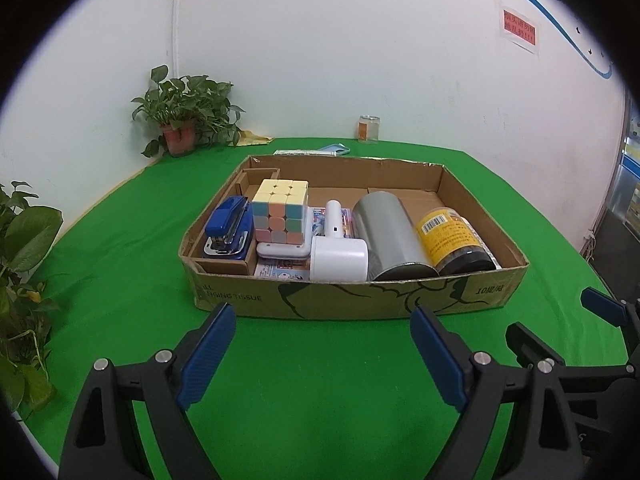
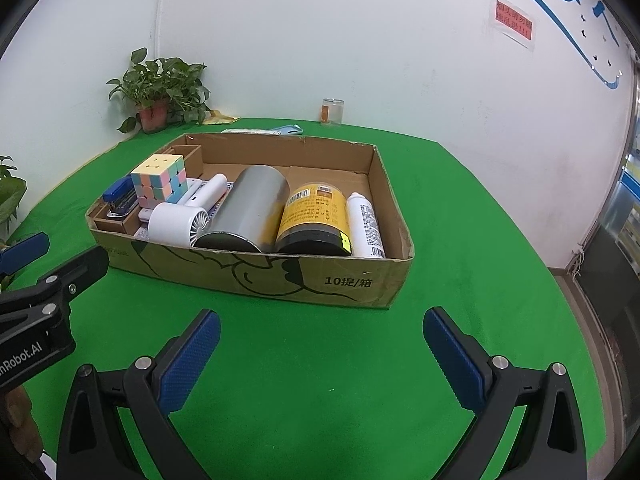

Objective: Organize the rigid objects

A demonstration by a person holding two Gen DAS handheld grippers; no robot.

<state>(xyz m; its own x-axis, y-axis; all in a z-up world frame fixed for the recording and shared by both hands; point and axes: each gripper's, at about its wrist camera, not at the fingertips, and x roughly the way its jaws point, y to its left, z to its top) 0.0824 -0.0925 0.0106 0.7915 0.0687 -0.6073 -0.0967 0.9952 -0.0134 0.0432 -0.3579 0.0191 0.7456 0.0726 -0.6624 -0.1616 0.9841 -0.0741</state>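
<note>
A shallow cardboard box point(image 1: 352, 300) point(image 2: 256, 276) sits on the green table. From left to right it holds a blue stapler point(image 1: 230, 228) point(image 2: 118, 200), a pastel puzzle cube point(image 1: 280, 212) point(image 2: 160, 178), a white handheld fan point(image 1: 338, 248) point(image 2: 180, 220), a silver cylinder point(image 1: 390, 236) point(image 2: 248, 210), a yellow-labelled jar point(image 1: 452, 240) point(image 2: 316, 216) and a white bottle point(image 2: 365, 226). My left gripper point(image 1: 324, 316) is open and empty before the box's front wall. My right gripper point(image 2: 322, 322) is likewise open and empty, short of the box.
A potted plant point(image 1: 180, 120) point(image 2: 154, 90) stands in the back left corner, more leaves point(image 1: 24, 280) at the left edge. A glass jar point(image 1: 369, 129) point(image 2: 332, 112) stands by the wall, a blue phone point(image 1: 334, 149) behind the box. Table edge drops off at right.
</note>
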